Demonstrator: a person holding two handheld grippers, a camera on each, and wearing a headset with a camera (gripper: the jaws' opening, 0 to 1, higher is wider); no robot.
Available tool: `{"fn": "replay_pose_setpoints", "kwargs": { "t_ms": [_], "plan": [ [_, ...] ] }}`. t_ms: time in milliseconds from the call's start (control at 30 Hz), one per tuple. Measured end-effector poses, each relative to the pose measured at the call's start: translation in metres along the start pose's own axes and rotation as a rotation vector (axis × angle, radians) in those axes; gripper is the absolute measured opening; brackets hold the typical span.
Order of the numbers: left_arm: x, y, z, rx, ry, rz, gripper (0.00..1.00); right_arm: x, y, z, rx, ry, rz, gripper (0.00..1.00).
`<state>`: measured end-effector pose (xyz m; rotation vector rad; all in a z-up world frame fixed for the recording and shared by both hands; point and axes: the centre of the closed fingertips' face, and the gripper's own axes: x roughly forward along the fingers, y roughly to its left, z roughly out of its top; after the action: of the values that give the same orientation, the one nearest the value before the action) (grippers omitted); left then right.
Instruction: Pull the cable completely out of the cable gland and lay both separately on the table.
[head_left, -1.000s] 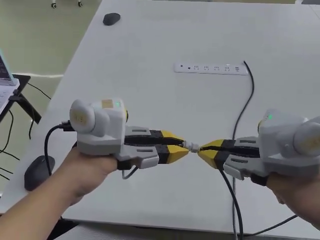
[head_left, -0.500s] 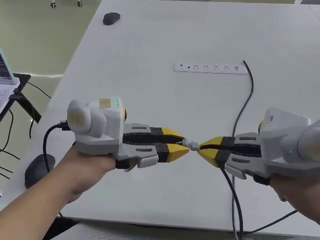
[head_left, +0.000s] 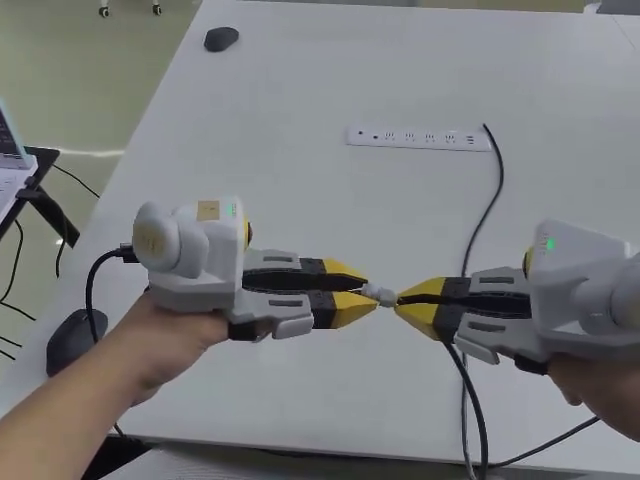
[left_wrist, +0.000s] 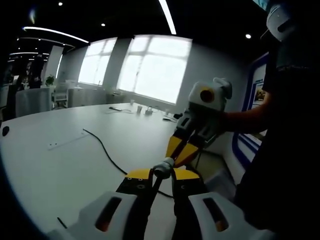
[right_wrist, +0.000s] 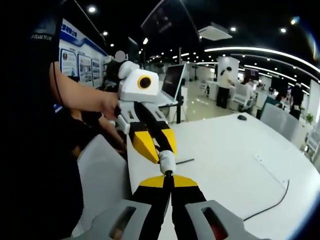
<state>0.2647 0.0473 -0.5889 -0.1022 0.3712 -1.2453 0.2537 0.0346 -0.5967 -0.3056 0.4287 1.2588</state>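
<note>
Above the near edge of the white surface (head_left: 300, 180), I hold my two grippers tip to tip. My left gripper (head_left: 362, 294) is clamped on the small white plastic cable gland (head_left: 381, 294). My right gripper (head_left: 404, 300) is closed on the thin black cable (right_wrist: 168, 176) that runs out of the gland's end. Gland and cable are joined and held in the air, off the surface. Farther back lies a long white power strip (head_left: 418, 138), its black cord (head_left: 488, 215) trailing toward me past my right gripper. A dark computer mouse (head_left: 221, 38) sits near the far left corner.
</note>
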Motion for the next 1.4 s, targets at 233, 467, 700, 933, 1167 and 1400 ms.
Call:
{"fn": "replay_pose_setpoints", "kwargs": {
  "t_ms": [233, 467, 700, 933, 1167, 1400],
  "plan": [
    [-0.003, -0.005, 0.000, 0.023, 0.001, -0.024, 0.16, 0.000, 0.007, 0.002, -0.005, -0.006, 0.049, 0.00],
    [-0.007, -0.014, 0.000, -0.009, -0.006, -0.072, 0.15, 0.002, 0.012, 0.001, 0.030, -0.001, 0.114, 0.00],
    [-0.005, -0.005, -0.005, -0.043, -0.001, -0.027, 0.14, 0.009, 0.005, -0.004, 0.059, 0.009, 0.072, 0.00],
    [-0.012, 0.002, -0.008, -0.054, -0.006, 0.027, 0.14, 0.010, -0.003, -0.009, 0.140, -0.007, 0.011, 0.00],
    [-0.009, 0.001, -0.011, -0.048, 0.006, 0.065, 0.14, 0.011, -0.005, -0.014, 0.169, -0.006, -0.047, 0.00],
    [-0.014, 0.002, -0.013, -0.057, -0.007, 0.106, 0.14, 0.003, -0.014, -0.031, 0.241, 0.008, -0.123, 0.00]
  ]
}}
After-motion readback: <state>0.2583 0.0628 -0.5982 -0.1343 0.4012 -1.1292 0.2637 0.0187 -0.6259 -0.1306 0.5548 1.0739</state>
